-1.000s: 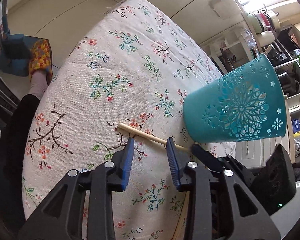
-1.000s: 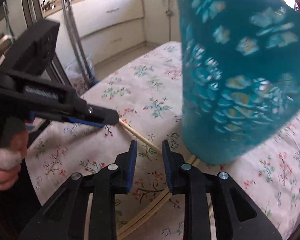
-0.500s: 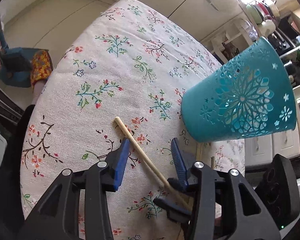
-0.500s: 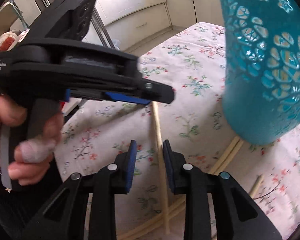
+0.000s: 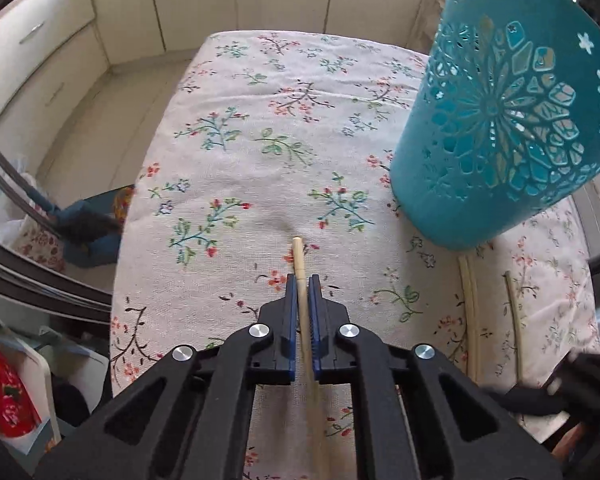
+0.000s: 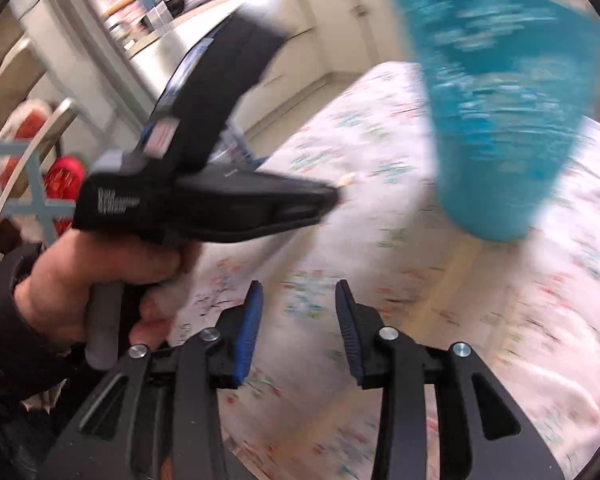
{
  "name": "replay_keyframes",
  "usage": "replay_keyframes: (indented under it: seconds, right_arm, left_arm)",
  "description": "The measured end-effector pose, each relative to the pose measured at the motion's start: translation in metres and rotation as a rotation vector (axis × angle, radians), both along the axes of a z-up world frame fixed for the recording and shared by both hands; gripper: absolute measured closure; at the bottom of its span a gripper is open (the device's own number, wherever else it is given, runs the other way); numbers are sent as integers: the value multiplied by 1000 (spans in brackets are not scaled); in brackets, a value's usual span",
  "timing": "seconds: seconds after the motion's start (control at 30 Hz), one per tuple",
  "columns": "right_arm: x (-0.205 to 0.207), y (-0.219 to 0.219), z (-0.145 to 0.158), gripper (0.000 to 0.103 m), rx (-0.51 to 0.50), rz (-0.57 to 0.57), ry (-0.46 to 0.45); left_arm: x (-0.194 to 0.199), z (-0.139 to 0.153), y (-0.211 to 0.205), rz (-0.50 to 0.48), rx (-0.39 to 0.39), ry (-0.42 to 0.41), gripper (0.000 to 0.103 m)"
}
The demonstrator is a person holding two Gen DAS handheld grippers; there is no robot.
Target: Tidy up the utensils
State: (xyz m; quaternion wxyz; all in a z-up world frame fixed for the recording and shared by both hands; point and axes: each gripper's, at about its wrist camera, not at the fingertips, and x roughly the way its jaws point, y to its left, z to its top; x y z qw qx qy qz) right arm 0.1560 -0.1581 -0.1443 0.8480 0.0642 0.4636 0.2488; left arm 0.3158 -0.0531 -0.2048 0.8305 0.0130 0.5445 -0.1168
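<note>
My left gripper (image 5: 303,280) is shut on a wooden chopstick (image 5: 299,258), whose tip sticks out ahead of the blue pads over the floral tablecloth. A teal cut-out utensil holder (image 5: 496,120) stands upright to the right of it. Two more chopsticks (image 5: 470,312) lie on the cloth below the holder. In the blurred right wrist view my right gripper (image 6: 298,300) is open and empty above the cloth. The left gripper (image 6: 332,200) shows there to the left, with the chopstick tip (image 6: 348,179) poking out. The holder (image 6: 496,128) is at the upper right.
The floral tablecloth (image 5: 260,120) covers a small table with its edge close on the left. Cream kitchen cabinets (image 5: 40,40) stand beyond. A blue and patterned item (image 5: 96,224) sits on the floor at the left.
My left gripper turned in line with the chopstick and closed on it. My right gripper opened wider and pulled back, moving fast.
</note>
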Motion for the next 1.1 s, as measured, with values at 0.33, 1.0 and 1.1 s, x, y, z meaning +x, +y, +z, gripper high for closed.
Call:
replay_keyframes:
  seconds: [0.33, 1.0, 1.1]
  right_arm:
    - [-7, -71, -16, 62, -15, -381, 78]
    - [5, -89, -27, 62, -36, -401, 107]
    - [6, -89, -28, 62, -40, -397, 98]
  left_arm:
    - [-15, 68, 30, 21, -299, -114, 98]
    - [2, 260, -48, 48, -420, -827, 98]
    - [16, 236, -68, 61, -378, -828, 98]
